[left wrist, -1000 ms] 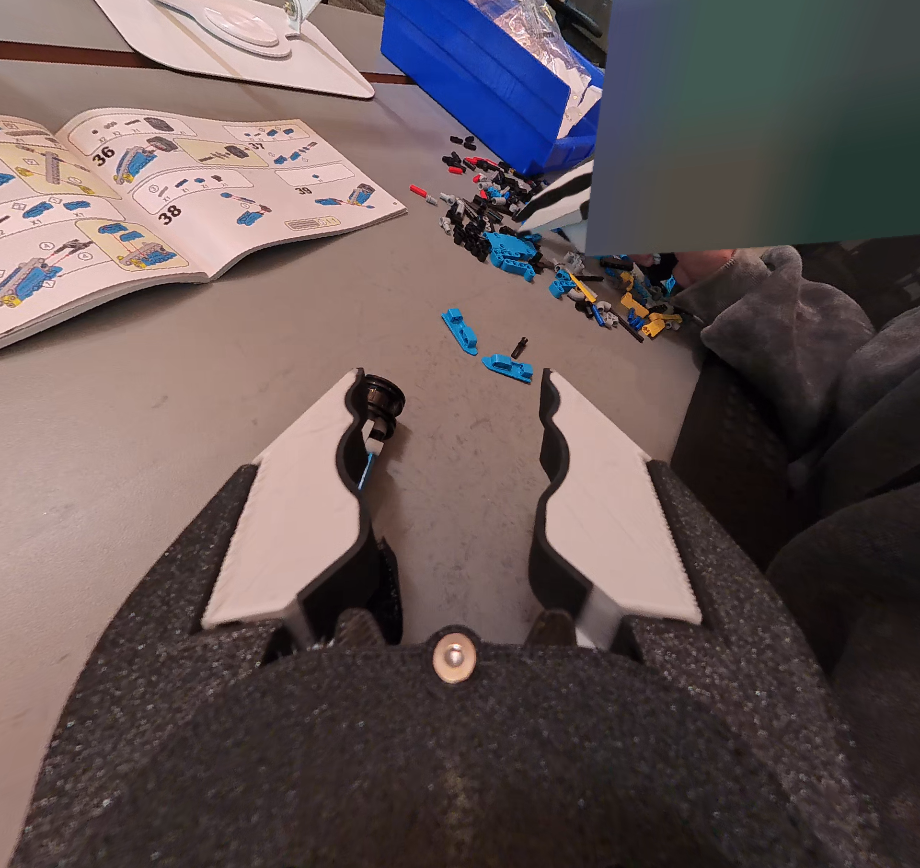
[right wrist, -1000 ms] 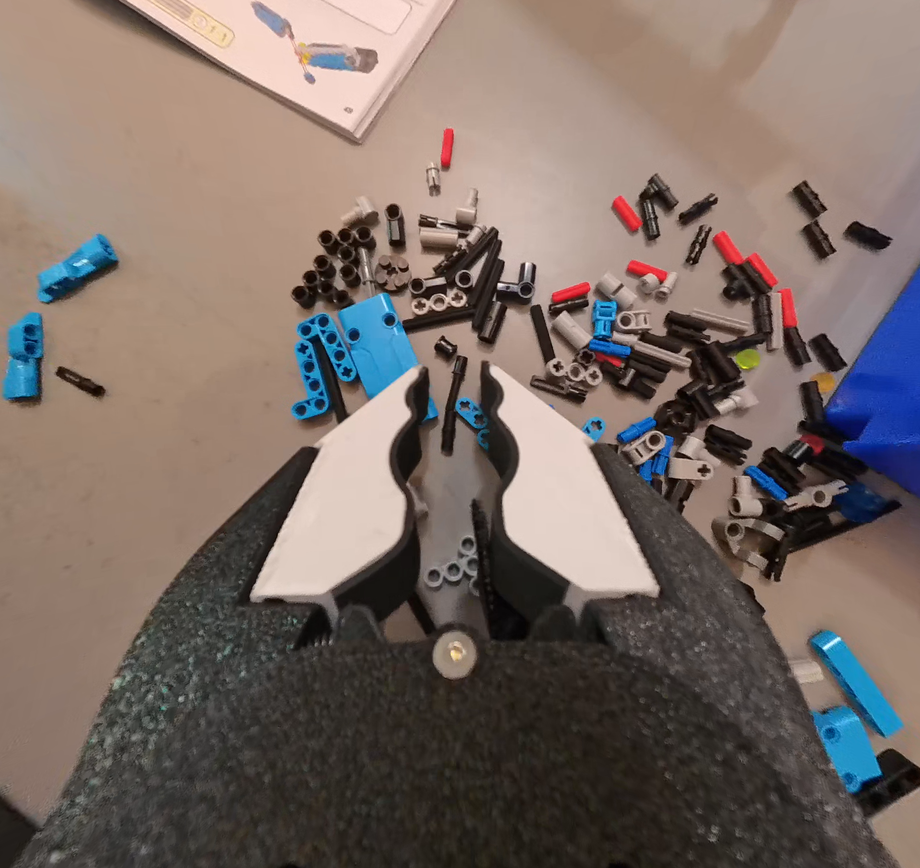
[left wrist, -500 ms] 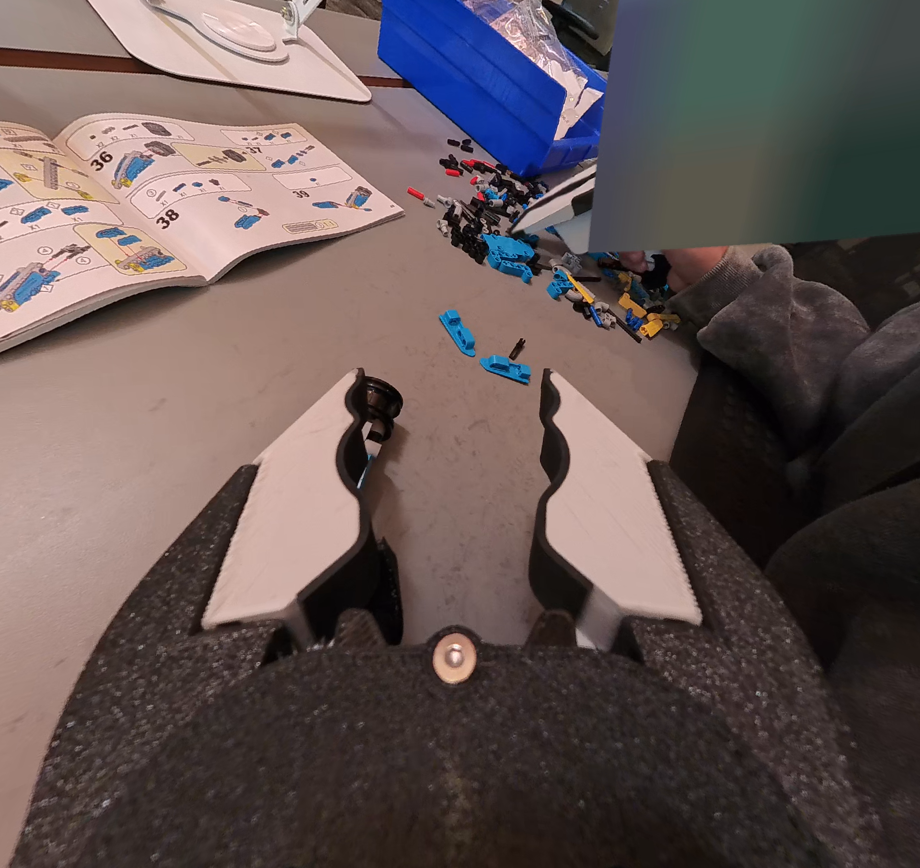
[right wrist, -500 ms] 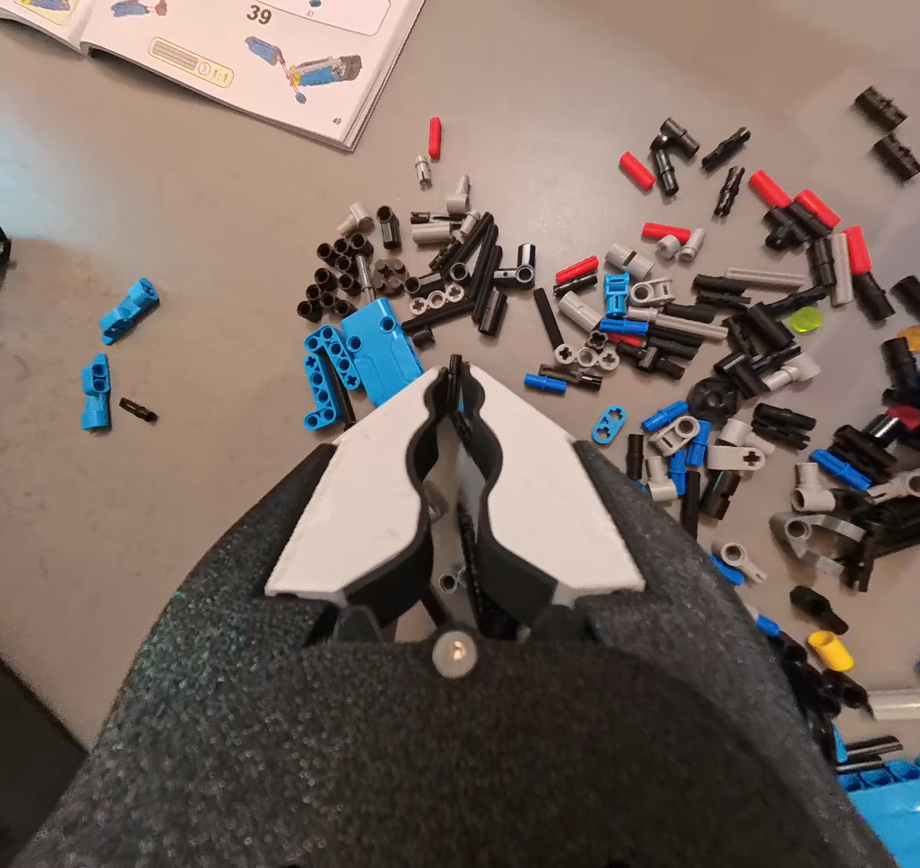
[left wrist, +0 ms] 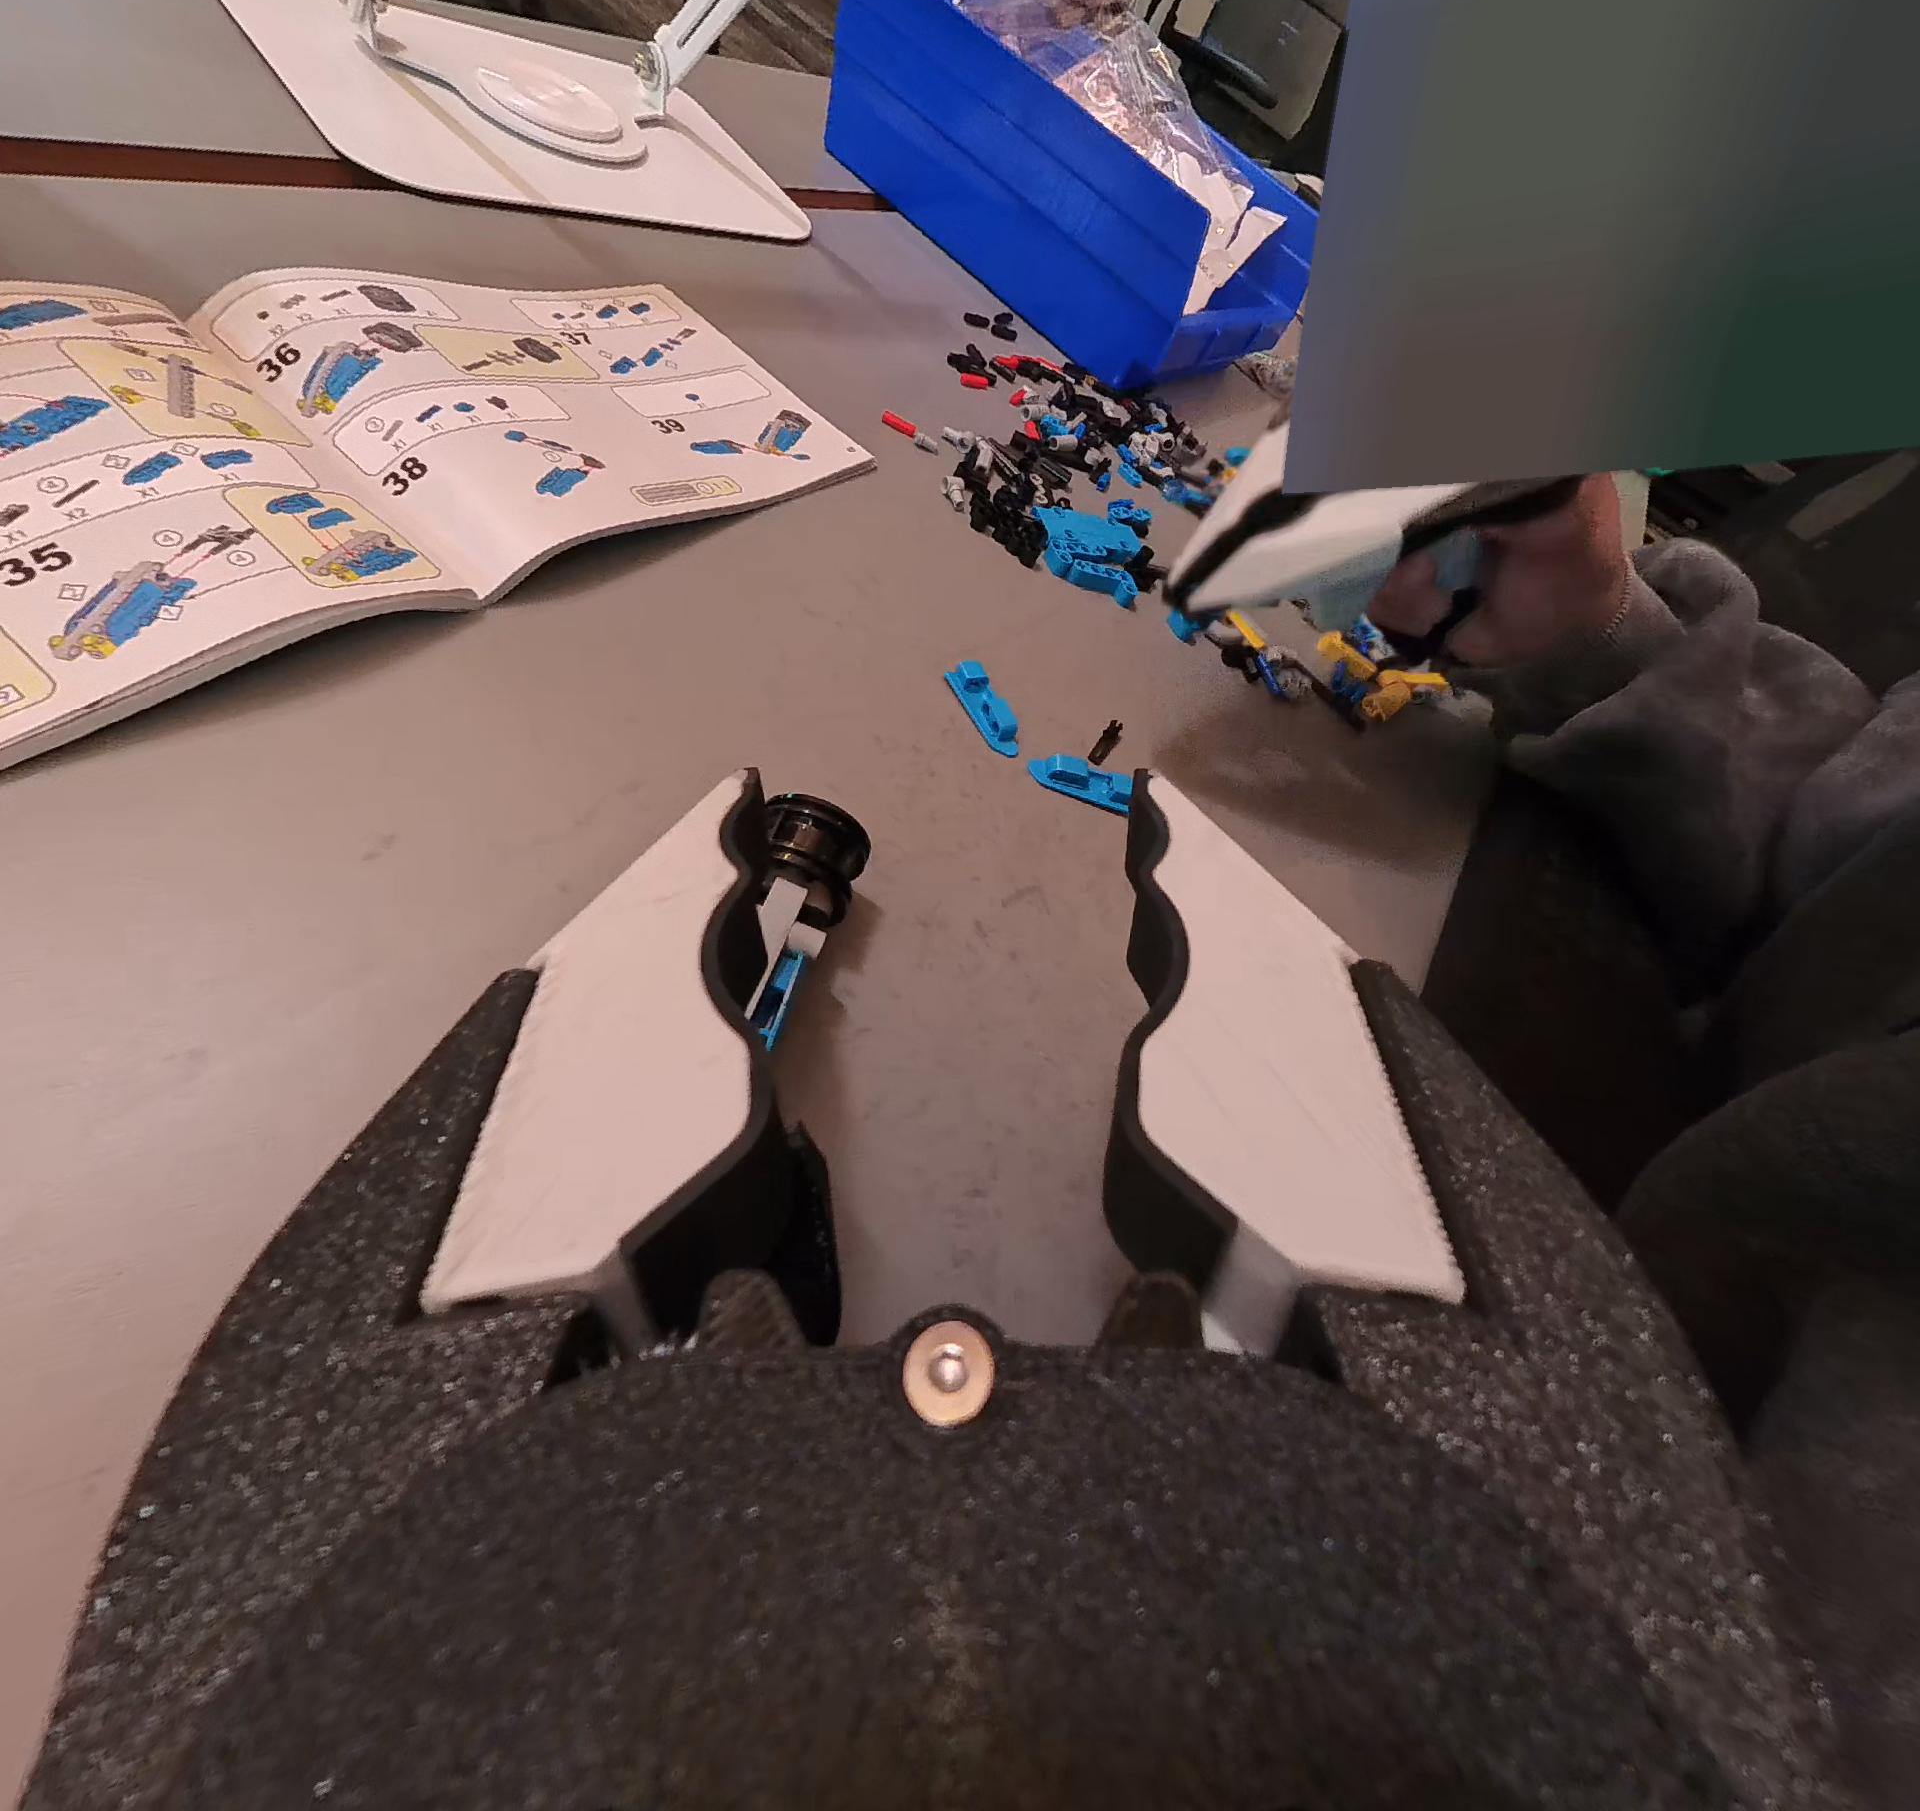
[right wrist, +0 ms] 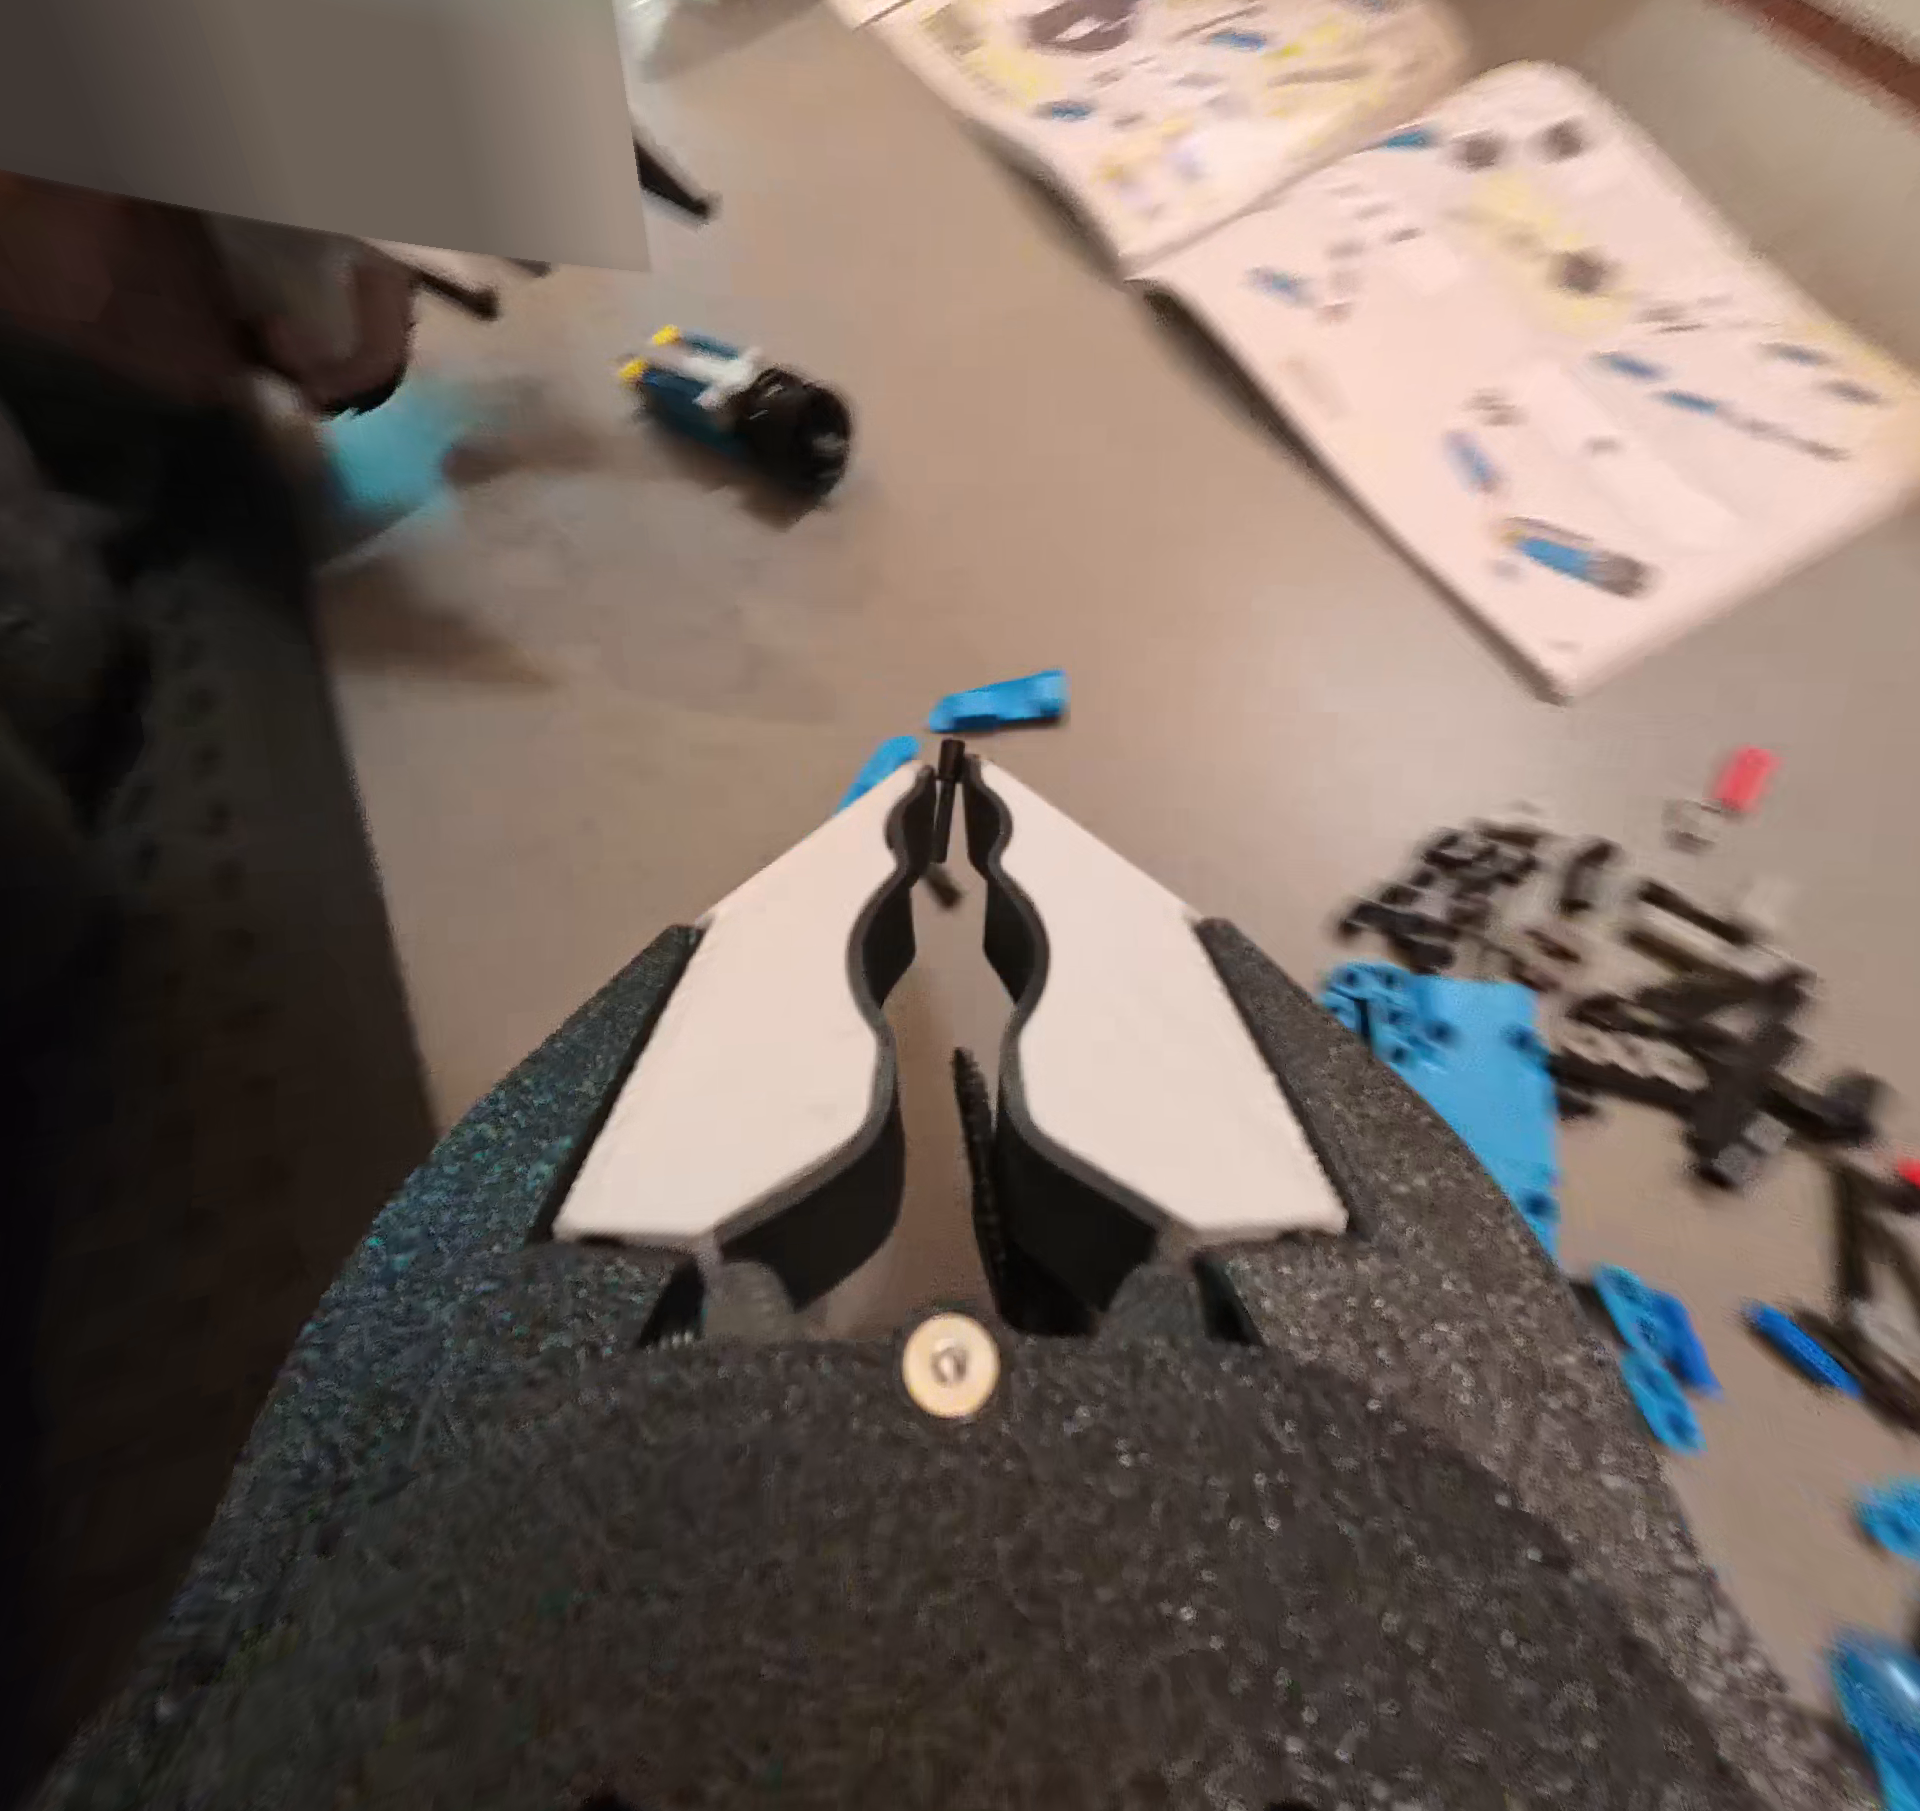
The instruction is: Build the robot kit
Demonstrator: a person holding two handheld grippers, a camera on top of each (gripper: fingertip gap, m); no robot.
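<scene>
Right wrist view: right gripper (right wrist: 948, 772) pinches one black pin (right wrist: 947, 797)

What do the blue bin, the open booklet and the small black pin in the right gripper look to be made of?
Blue bin: rigid moulded plastic, judging by its uniform colour and soft sheen. Booklet: printed paper; the thin pages curve at the fold, finish matte or slightly glossy. Black pin, pinched at the tips of the right gripper: probably hard plastic like the loose building pieces, though blur hides its finish.

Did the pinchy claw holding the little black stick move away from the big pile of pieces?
Yes. The right gripper, shut on the thin black pin, left the scattered pile of small plastic pieces, now off to its right.
</scene>
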